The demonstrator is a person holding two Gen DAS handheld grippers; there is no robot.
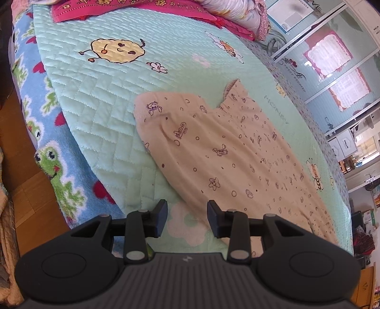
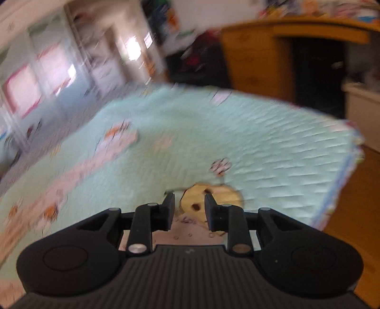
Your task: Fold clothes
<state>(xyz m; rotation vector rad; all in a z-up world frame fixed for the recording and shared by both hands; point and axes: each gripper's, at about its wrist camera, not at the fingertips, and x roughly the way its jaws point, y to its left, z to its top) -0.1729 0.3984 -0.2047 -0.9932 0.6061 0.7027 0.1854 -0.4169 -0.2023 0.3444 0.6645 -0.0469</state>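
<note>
A cream garment [image 1: 228, 152] printed with small sea creatures lies spread flat on the mint quilted bedspread [image 1: 99, 99], running from the middle toward the lower right. My left gripper [image 1: 187, 211] hovers open just above the garment's near edge, nothing between its fingers. The right wrist view is blurred by motion. There my right gripper [image 2: 189, 205] stands open over the bedspread [image 2: 261, 147], with a strip of the same cream garment [image 2: 197, 234] showing below the fingers. A yellow cartoon print [image 2: 192, 202] on the quilt shows between the fingers.
A blue frog-patterned blanket [image 1: 54, 152] hangs at the bed's left side over a wooden floor [image 1: 28, 190]. A pink pillow [image 1: 133, 7] and rolled bedding [image 1: 235, 12] lie at the head. A wooden desk [image 2: 285, 47] stands beyond the bed; glass doors [image 1: 332, 71] are to the right.
</note>
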